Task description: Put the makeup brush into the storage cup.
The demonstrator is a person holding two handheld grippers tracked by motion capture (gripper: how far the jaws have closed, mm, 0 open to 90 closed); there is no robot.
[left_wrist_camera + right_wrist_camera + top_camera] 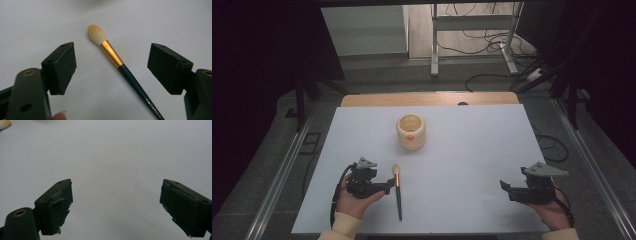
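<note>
My left gripper [111, 72] is spread wide w/ the makeup brush [117, 62] lying on the white table [472, 150] btwn its jaws, untouched. Right gripper [116, 207] also spread, nothing in it, well apart from brush. Cream cup [411, 131] sits beyond the bristles.

Lab setting, white-topped table [472, 150], floor cables [492, 45], metal frame [434, 45]
</note>
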